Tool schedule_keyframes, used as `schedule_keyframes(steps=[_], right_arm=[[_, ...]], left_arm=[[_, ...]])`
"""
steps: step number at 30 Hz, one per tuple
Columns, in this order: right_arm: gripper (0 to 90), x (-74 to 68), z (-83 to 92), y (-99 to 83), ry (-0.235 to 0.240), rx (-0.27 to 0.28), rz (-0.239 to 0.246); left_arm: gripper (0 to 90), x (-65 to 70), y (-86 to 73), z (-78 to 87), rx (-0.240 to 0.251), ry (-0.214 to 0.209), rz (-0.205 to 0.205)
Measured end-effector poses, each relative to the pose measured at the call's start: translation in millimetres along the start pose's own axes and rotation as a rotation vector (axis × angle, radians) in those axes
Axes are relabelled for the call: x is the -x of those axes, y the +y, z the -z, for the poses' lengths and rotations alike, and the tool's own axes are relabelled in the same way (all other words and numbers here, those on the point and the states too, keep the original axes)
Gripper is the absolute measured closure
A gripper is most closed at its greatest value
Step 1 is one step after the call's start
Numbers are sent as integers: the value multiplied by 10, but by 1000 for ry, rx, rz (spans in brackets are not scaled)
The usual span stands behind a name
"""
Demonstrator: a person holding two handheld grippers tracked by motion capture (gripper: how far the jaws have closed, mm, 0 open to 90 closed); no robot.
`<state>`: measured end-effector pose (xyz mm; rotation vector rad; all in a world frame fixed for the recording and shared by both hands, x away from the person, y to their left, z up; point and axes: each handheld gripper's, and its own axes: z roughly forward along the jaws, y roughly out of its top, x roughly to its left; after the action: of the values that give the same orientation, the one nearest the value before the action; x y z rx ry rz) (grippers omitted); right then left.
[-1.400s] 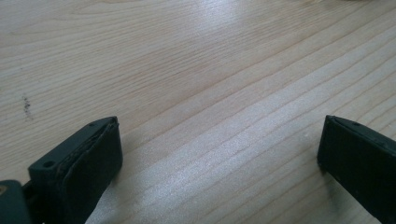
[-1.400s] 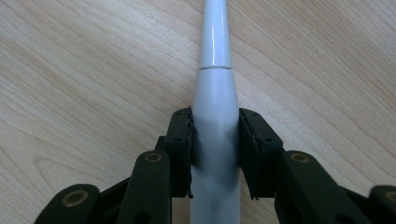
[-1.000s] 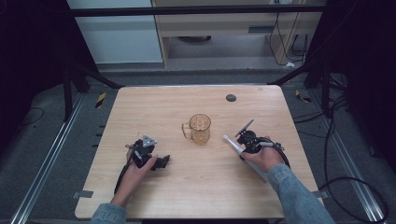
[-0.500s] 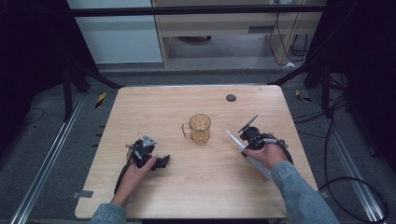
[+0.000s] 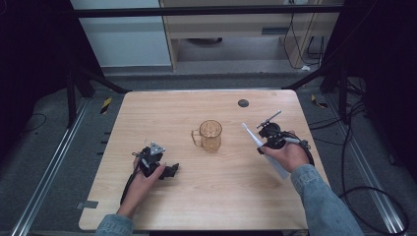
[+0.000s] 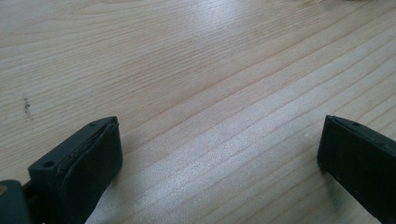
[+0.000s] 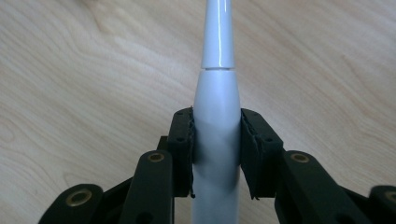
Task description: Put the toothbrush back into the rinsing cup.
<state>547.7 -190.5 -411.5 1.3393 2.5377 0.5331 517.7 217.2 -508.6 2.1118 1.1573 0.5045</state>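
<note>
Two black jaws of the right gripper (image 7: 215, 154) press on a white stick-shaped thing, one jaw on each side. It looks like an electric toothbrush (image 7: 217, 107). Its body is fat and smooth where the jaws squeeze it. Higher up there is a little ring, and then it gets thin like a neck. It is shiny, and the light makes a bright line on it. I cannot see the brush end in the right gripper view, so I cannot be sure what the tip looks like.

From the high view, the right gripper (image 5: 263, 145) holds the toothbrush (image 5: 252, 136) slanted, with the thin end pointing up and toward the glass mug (image 5: 210, 135). The fat end sticks out below the hand. The toothbrush seems to be off the table (image 5: 196, 206) and just beside the mug, not touching it.

The mug is see-through and a bit brown, with a handle on one side. It stands up straight near the middle of the table and looks empty.

The left gripper (image 6: 219, 154) has its jaws wide apart with only bare wood between them. It rests low on the table, well away from the mug.

I think the picking-up part is done. What is left is likely to tip the toothbrush and put it into the mug.
</note>
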Motion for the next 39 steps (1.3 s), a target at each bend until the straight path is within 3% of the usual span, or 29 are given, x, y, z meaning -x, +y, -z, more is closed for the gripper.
schedule_keyframes(steps=[21, 29, 39], right_arm=[[671, -50, 261, 284, 4, 370, -68], [671, -73, 337, 322, -1, 477, -103], [670, -165, 308, 386, 8, 542, -114]], left_arm=[[0, 0, 0, 0, 0, 0, 0], [0, 2, -1, 1, 0, 1, 1], [0, 3, -2, 2, 0, 2, 2]])
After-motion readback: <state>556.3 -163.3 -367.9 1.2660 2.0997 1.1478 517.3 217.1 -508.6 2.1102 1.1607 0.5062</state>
